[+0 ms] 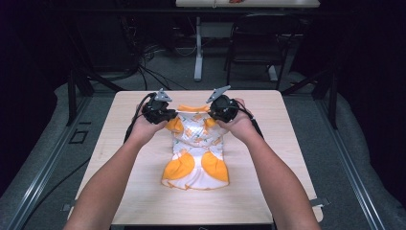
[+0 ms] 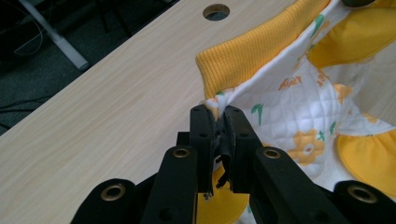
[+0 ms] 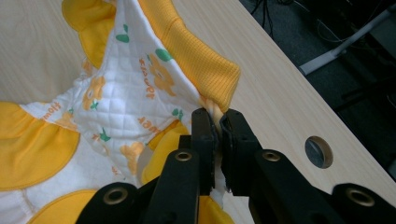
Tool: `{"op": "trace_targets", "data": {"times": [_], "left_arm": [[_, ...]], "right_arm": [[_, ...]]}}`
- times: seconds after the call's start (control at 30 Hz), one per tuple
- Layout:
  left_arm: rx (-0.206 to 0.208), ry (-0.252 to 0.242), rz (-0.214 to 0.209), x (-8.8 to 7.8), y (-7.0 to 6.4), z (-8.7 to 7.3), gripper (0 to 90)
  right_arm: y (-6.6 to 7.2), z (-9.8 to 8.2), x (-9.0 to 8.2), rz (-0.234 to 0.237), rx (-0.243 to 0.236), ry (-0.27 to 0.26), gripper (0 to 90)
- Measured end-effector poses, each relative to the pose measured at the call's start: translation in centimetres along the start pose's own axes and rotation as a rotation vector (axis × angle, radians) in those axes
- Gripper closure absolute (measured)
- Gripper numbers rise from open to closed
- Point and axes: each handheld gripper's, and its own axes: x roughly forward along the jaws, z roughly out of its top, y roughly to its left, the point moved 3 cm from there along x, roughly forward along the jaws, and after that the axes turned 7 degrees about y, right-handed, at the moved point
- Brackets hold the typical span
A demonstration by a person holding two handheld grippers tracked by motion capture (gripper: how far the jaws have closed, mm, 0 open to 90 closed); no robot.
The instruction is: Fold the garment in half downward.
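Observation:
A small quilted garment (image 1: 196, 153), white with orange flowers, orange patches and an orange ribbed band, lies on the light wooden table (image 1: 119, 143) with its far end raised. My left gripper (image 1: 165, 116) is shut on that end's left corner; in the left gripper view the jaws (image 2: 219, 126) pinch white cloth just below the ribbed band (image 2: 247, 56). My right gripper (image 1: 214, 115) is shut on the right corner; in the right gripper view the jaws (image 3: 217, 128) clamp the fabric under the ribbed band (image 3: 201, 60). The garment (image 3: 116, 107) hangs stretched between both grippers, its near end on the table.
A round cable hole (image 2: 216, 11) is in the table near the far edge, also seen as a hole (image 3: 319, 151) beside my right jaws. Beyond the table stand a dark chair (image 1: 261, 43) and a white desk leg (image 1: 198, 52). Cables (image 1: 148, 67) lie on the floor.

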Motion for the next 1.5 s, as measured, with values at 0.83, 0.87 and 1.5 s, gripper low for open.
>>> {"op": "trace_targets", "data": {"times": [0.83, 0.87, 1.5], "left_arm": [[0.097, 0.037, -0.015, 0.2, -2.0, -1.5, 83.5], [0.097, 0.037, -0.015, 0.2, -2.0, -1.5, 83.5], [0.105, 0.045, -0.041, 0.1, -2.8, -2.4, 83.4]], "right_arm": [[1.9, -2.2, 0.2, 0.006, -0.088, 0.023, 83.3], [1.9, -2.2, 0.2, 0.006, -0.088, 0.023, 83.3], [2.8, -2.9, 0.1, 0.032, -0.111, 0.043, 83.1]]}}
